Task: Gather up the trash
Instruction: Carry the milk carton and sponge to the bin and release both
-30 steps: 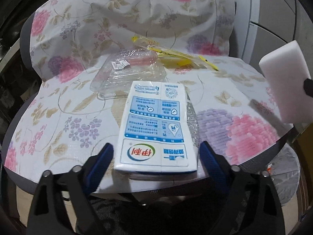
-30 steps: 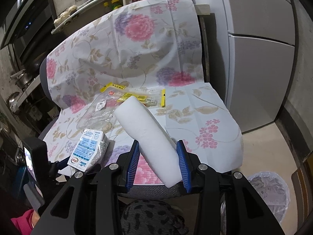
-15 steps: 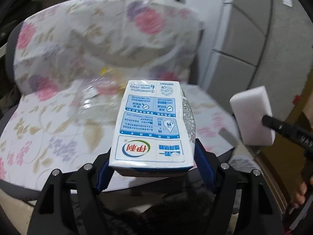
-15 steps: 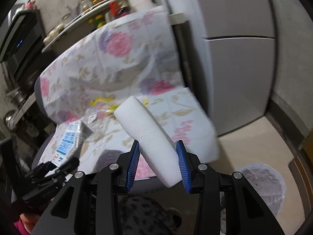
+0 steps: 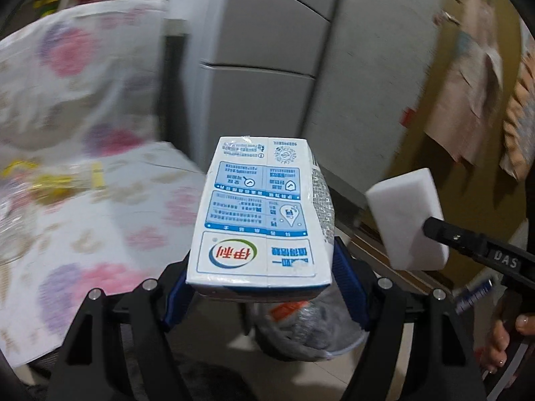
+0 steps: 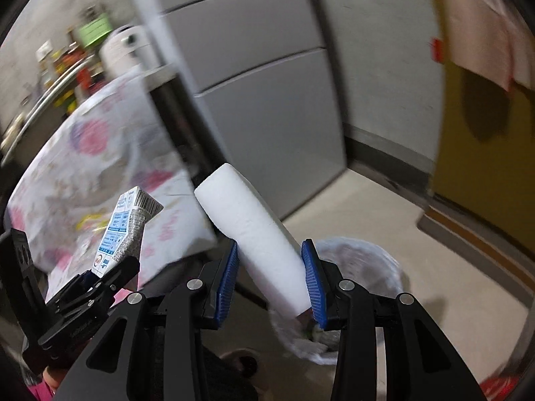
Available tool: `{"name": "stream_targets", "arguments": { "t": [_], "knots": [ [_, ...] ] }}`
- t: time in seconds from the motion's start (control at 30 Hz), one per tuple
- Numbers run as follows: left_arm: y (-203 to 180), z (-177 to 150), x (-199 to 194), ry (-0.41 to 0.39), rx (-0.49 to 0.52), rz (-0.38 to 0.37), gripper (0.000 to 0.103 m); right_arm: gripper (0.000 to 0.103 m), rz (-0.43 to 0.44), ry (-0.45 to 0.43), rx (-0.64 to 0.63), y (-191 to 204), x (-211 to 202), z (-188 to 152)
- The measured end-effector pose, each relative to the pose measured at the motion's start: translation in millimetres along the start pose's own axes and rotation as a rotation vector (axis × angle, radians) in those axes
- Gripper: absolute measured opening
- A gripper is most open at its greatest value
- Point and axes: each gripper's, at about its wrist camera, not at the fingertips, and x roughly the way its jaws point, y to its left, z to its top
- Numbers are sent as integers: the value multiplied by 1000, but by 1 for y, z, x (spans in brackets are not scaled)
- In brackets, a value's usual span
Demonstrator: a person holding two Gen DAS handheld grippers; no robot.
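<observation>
The biggest thing I see is the grey refrigerator point(image 6: 267, 100) behind everything, and beside it the chair with a floral cover point(image 5: 67, 200), where a yellow wrapper point(image 5: 50, 177) lies, blurred. Lower, on the floor, stands the trash bin with a plastic liner point(image 6: 374, 257); in the left wrist view I see it just under my left tool, with some rubbish already inside.

My left tool point(image 5: 260, 287) is closed on the milk carton point(image 5: 264, 210), the blue pads pressing its two narrow sides near the bottom end. The long axis of the carton points forward, away from the tool, and a little upward. My right tool point(image 6: 271, 280) is closed on the white foam block point(image 6: 254, 230), which also sticks out forward and up between the pads, tilted to the left.

For the coming move, I judge that the bin lies below and slightly ahead of both tools. The right tool seems nearer, as the lower end of the block is almost over the liner rim. I would tip each tool downward before opening, so that the pieces fall inside.
</observation>
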Motion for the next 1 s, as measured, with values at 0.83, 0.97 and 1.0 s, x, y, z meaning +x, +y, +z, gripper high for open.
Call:
{"name": "stream_targets", "arguments": {
  "t": [0.83,0.97,1.0],
  "knots": [
    [-27,6,79,181,50,-85,86,55,-107,10,133,-72,32,5],
    [-1,12,51,122,39,32,86,56,-89,-55,94,-53,14,20],
    [7,13,44,111,31,60,86,56,-74,-68,76,-43,11,24]
  ]
}}
